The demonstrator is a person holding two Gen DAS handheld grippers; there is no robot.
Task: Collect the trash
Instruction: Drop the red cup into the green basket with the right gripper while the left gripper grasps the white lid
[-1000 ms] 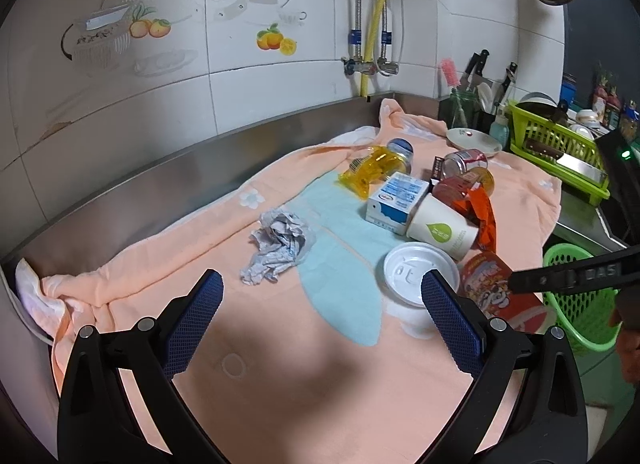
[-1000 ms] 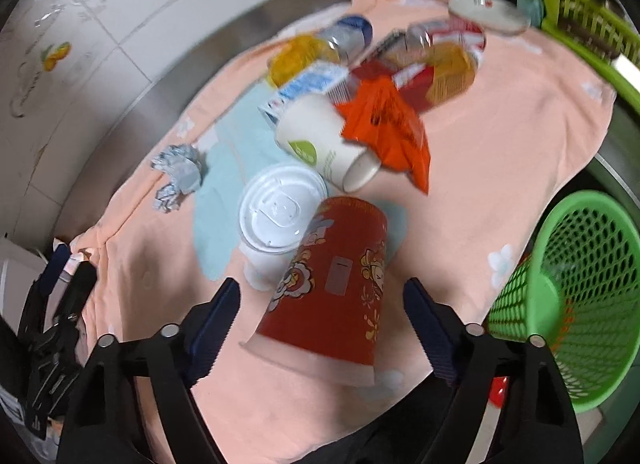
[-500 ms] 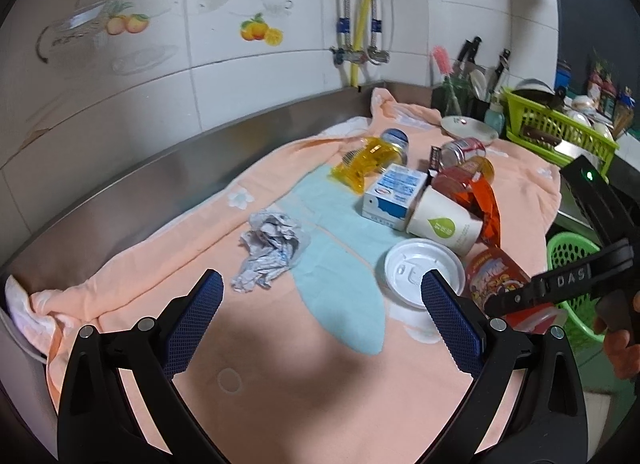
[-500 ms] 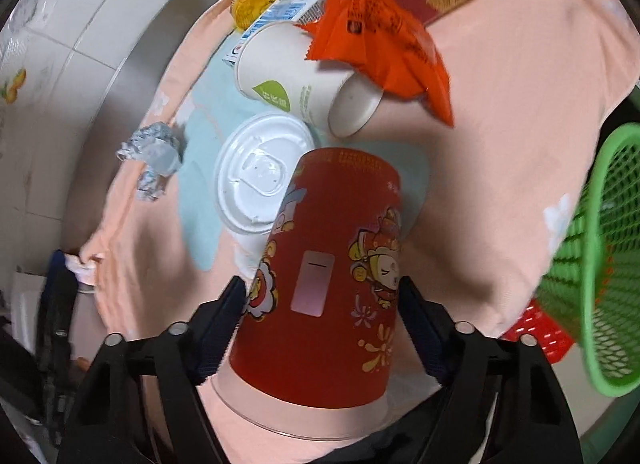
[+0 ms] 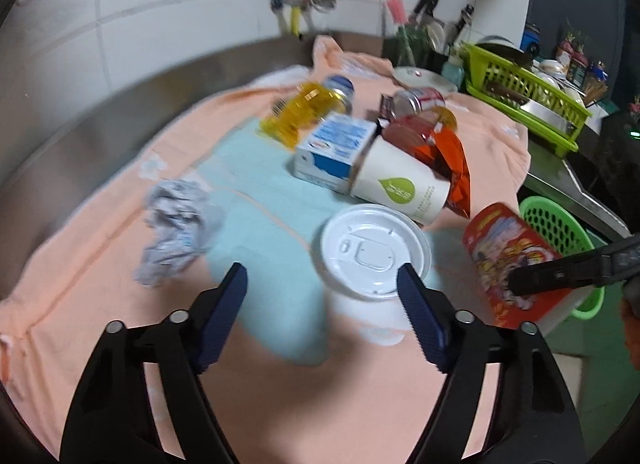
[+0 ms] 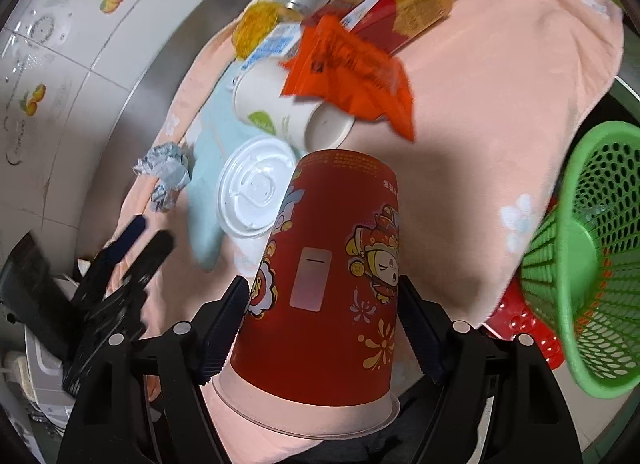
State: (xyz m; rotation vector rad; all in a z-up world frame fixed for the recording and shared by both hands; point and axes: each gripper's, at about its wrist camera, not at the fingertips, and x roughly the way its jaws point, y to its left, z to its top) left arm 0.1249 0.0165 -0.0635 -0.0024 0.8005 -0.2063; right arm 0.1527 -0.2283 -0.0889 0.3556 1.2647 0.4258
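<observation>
Right gripper (image 6: 322, 328) has moved in and clamps the inverted red printed paper cup (image 6: 332, 284). Left gripper (image 5: 322, 300), empty, is closing toward the white lidded cup (image 5: 374, 252) at 1 o'clock. Transfer to basket follows.

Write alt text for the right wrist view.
The right tool has its blue pads against both sides of an upside-down red cartoon-print cup on a peach cloth. Behind it lie a white lidded cup, a tipped paper cup and an orange wrapper; a green basket sits right.

A red cup (image 6: 332, 284) printed with cartoon figures, a white lidded cup (image 5: 374, 252), a green perforated basket (image 6: 592, 264), a peach-and-pale-blue cloth (image 5: 280, 384).
</observation>
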